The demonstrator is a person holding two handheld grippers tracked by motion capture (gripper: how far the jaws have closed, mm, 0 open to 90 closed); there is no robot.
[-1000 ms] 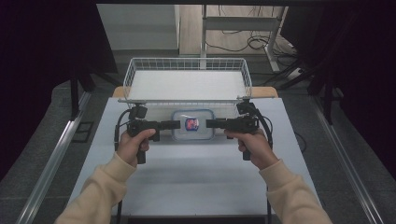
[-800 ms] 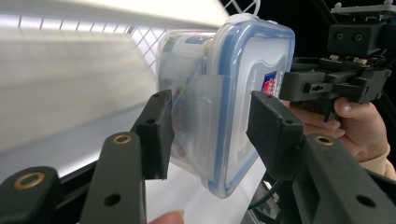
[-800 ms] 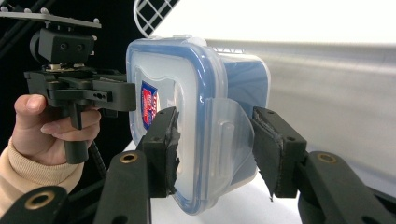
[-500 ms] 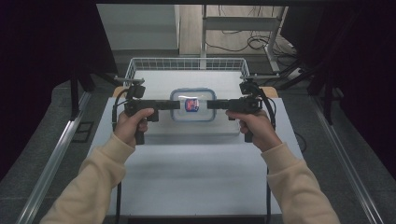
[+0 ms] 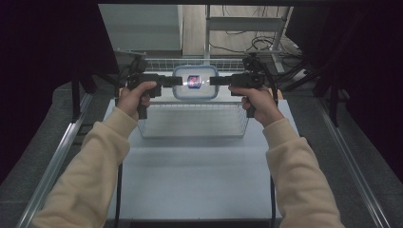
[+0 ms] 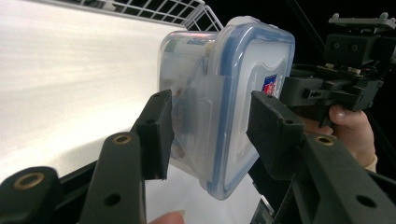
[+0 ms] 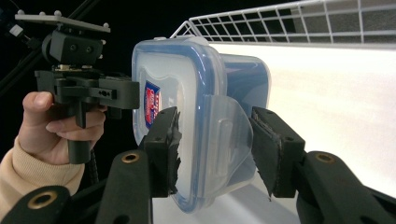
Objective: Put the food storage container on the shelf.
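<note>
**Lidded container carried between two hand-held grippers**

High view: A clear plastic container [image 5: 194, 82] with a blue-rimmed lid is held in the air over the wire basket [image 5: 192, 122], at 12 o'clock on the white table [image 5: 195, 180]. The left gripper [image 5: 177, 80] is clamped on its 9 o'clock side and the right gripper [image 5: 213, 80] on its 3 o'clock side.

Left gripper view: The container [image 6: 224, 107] is seen edge-on, gripped across lid and base by the two black jaws of the left gripper [image 6: 210, 128]. The right gripper [image 6: 299, 91] is seen at 2 o'clock, pressed to the lid.

Right gripper view: The container's [image 7: 187, 107] side latch is pinched between the jaws of the right gripper [image 7: 215, 149]. The left gripper [image 7: 126, 95] is shown at 10 o'clock, closed on the far edge. The basket rim [image 7: 289, 21] is seen at 1 o'clock.
</note>
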